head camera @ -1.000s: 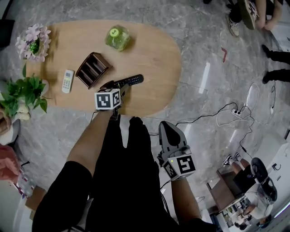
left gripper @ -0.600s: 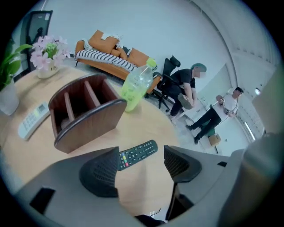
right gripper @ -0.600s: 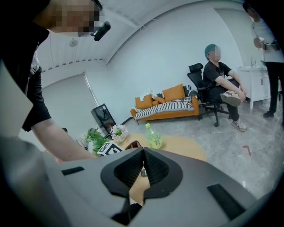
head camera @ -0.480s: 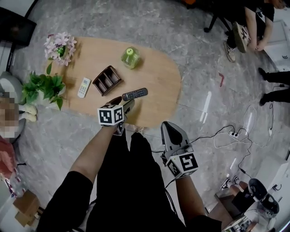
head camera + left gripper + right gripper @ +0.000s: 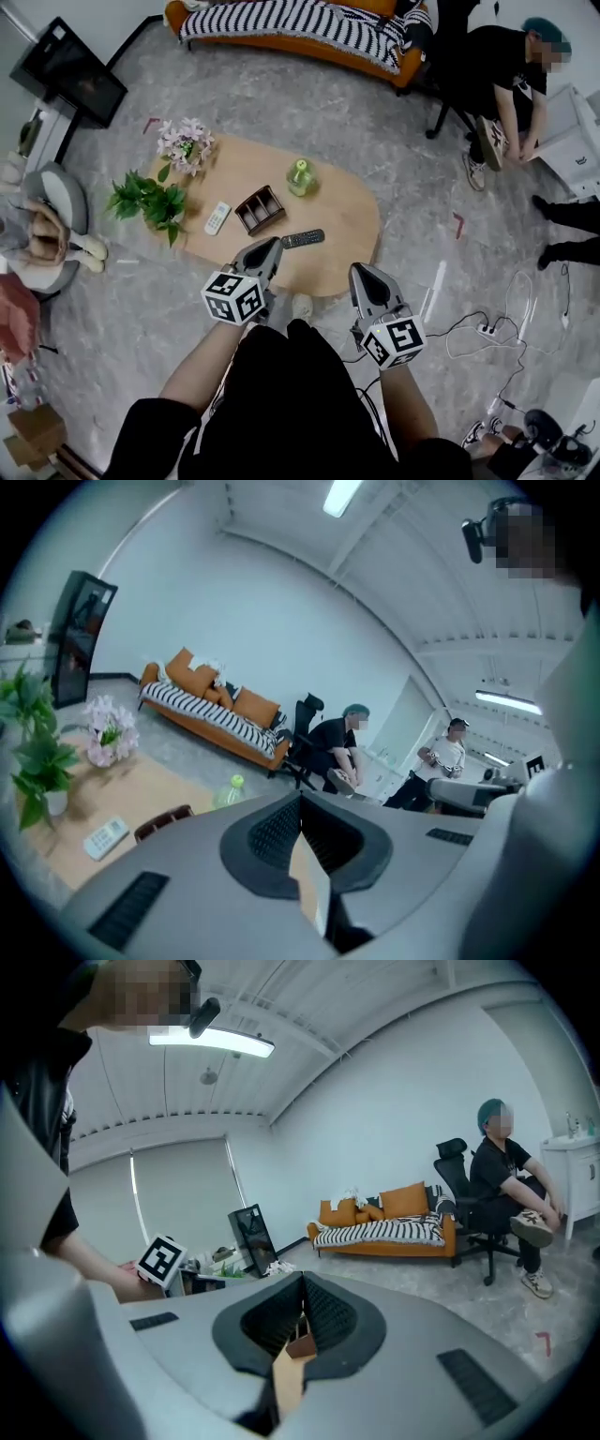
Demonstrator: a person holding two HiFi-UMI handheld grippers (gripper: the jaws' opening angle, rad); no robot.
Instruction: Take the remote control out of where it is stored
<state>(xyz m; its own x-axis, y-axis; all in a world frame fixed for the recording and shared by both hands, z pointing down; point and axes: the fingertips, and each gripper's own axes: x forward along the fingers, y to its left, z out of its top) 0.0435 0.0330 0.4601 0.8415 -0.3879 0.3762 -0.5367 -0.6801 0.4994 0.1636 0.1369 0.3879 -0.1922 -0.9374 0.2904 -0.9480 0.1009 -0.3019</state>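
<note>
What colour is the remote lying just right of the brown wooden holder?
The remote control is black; the head view shows it best.

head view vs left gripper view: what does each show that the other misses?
Head view only: the black remote lying on the table near the wooden holder, and a power strip on the floor. Left gripper view only: the ceiling light and a standing person in a white shirt. Both: the holder, white remote, green bottle, pink flowers, striped sofa, seated person.
</note>
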